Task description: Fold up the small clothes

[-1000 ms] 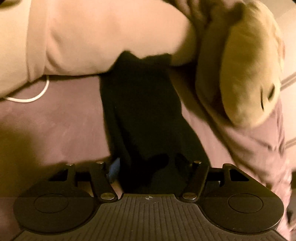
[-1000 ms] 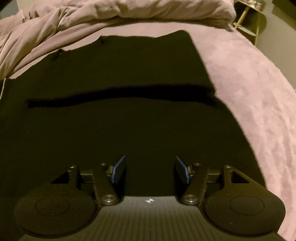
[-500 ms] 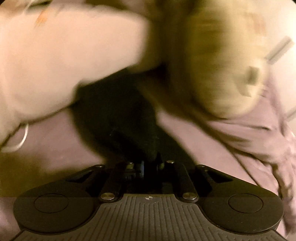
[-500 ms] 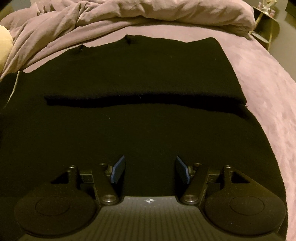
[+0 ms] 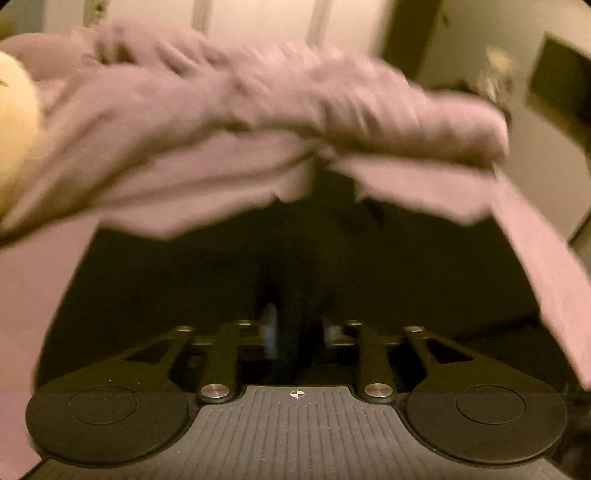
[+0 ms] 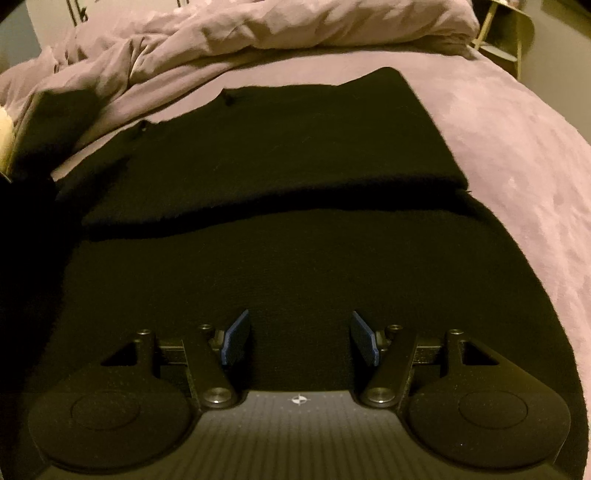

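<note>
The black garment (image 6: 295,229) lies flat on the bed (image 6: 517,147), one band already folded over. Right gripper (image 6: 299,338): jaws half open, empty, above the garment's near edge. Left gripper (image 5: 295,332): jaws have just been opening, blurred; grip cannot be told. Align edges before releasing.

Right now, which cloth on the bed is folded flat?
The black garment, spread flat with its far part folded over itself. The mauve duvet behind it is bunched up, and the mauve sheet underneath lies smooth.
</note>
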`<state>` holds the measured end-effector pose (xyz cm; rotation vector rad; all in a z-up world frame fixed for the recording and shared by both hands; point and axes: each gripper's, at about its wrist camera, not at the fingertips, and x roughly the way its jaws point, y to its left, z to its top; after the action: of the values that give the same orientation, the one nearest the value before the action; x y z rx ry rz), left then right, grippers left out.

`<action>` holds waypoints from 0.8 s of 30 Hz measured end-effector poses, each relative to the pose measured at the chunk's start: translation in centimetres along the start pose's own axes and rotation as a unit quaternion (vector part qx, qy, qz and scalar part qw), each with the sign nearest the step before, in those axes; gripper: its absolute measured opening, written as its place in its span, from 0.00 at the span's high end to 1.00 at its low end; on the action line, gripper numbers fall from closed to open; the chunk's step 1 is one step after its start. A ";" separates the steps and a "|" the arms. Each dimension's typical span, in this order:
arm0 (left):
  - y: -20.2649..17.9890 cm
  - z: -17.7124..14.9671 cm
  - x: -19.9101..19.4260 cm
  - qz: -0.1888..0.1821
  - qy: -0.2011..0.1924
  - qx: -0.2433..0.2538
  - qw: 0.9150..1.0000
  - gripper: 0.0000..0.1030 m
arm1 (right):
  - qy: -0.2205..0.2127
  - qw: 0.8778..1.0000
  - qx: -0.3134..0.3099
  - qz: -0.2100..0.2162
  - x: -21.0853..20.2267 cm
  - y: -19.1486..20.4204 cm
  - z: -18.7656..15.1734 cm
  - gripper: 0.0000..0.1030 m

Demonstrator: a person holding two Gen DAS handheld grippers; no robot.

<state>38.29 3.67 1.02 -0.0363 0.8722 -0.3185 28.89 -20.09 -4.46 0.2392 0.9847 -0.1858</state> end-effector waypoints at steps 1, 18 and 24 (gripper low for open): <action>-1.2 -1.1 0.5 0.002 0.016 0.006 1.000 0.59 | -0.002 1.000 0.006 0.001 -0.1 -0.5 0.1 0.41; 6.3 -8.4 -4.0 0.127 0.071 -0.135 0.980 0.37 | 0.025 0.981 0.083 0.176 6.1 2.5 7.0 0.42; 6.7 -8.6 -4.4 0.127 0.054 -0.154 0.978 0.37 | 0.051 0.973 0.103 0.199 7.5 3.3 7.4 0.90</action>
<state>30.87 12.20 -2.31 -0.1935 1.0169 0.0568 39.71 -19.33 -6.46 0.6361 0.9985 0.0936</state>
